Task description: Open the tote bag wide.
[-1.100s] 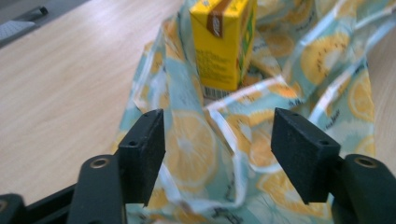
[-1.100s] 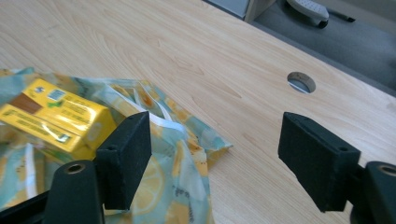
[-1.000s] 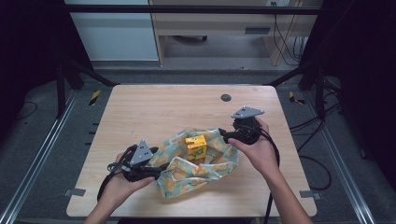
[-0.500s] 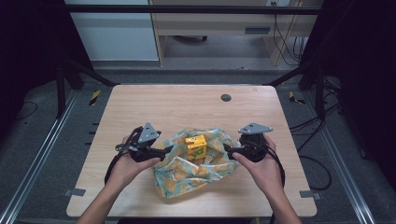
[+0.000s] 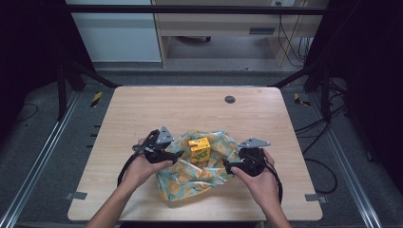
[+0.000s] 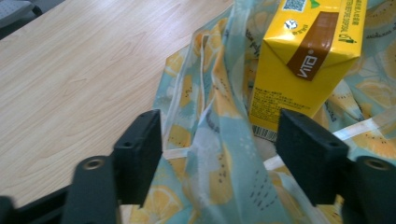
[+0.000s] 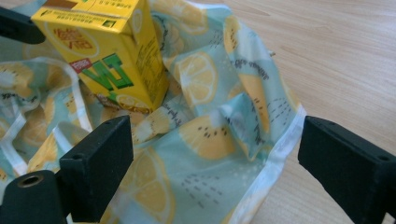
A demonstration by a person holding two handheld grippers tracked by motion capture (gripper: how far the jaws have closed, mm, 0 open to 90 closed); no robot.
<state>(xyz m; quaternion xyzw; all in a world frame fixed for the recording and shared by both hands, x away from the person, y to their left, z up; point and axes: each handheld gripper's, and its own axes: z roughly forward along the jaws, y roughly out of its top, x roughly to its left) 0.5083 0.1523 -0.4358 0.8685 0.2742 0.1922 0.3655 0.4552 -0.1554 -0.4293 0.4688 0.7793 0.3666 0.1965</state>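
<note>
A yellow drink carton (image 5: 200, 149) stands upright in the middle of a crumpled pale-blue cloth with a lemon print (image 5: 190, 178). My left gripper (image 5: 177, 155) points at the carton from the left. Its jaws have just been closing, and a raised fold of the cloth (image 6: 210, 140) runs between them with the pads not pressing on it; the carton (image 6: 303, 60) stands just beyond the right jaw. My right gripper (image 5: 229, 166) lies at the cloth's right edge. Its jaws have just been opening and stand wide over the hem of the cloth (image 7: 219, 140), with the carton (image 7: 107, 51) farther off.
The wooden table (image 5: 142, 114) has a small dark round cap (image 5: 230, 99) at the back. Bare wood lies all around the cloth. The tip of the other gripper's jaw (image 7: 16, 25) shows behind the carton in the right gripper view.
My left hand has moved away from the front edge and right, up to the carton. My right hand has come down from the cloth's far right corner toward the front edge.
</note>
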